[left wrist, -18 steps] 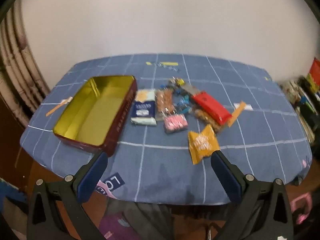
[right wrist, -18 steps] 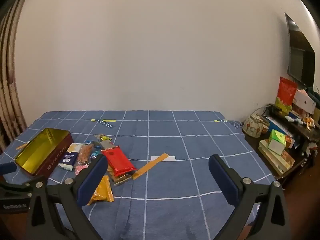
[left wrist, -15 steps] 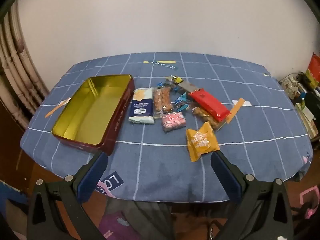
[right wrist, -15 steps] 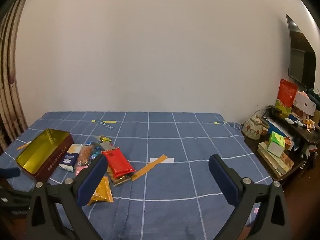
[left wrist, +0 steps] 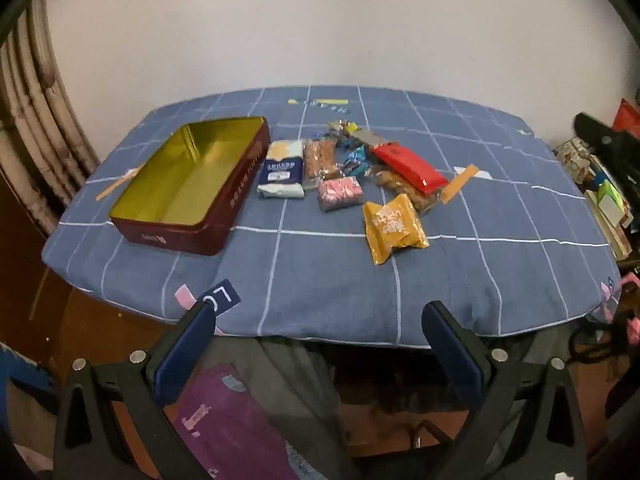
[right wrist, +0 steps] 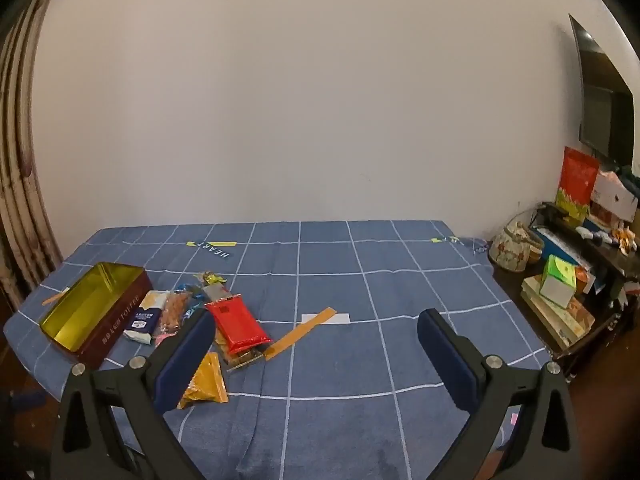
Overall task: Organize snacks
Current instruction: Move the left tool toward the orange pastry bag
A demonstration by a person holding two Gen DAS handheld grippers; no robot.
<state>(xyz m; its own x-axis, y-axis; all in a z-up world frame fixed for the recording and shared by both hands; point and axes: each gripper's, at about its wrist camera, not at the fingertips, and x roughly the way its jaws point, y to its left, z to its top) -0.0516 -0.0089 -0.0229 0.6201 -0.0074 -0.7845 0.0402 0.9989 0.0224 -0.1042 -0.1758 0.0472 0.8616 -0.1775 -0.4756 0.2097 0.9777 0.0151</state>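
Open tin (left wrist: 188, 184) lying lengthwise away from viewer, snacks (left wrist: 344, 172) beside it

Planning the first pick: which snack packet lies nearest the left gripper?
The yellow packet, lying alone in front of the pile, closest to the open left gripper; the other snacks sit farther back.

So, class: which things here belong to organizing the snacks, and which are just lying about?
Belong:
tin
blue packet
pink packet
red packet
yellow packet

Lying about:
tape strip
books
jar
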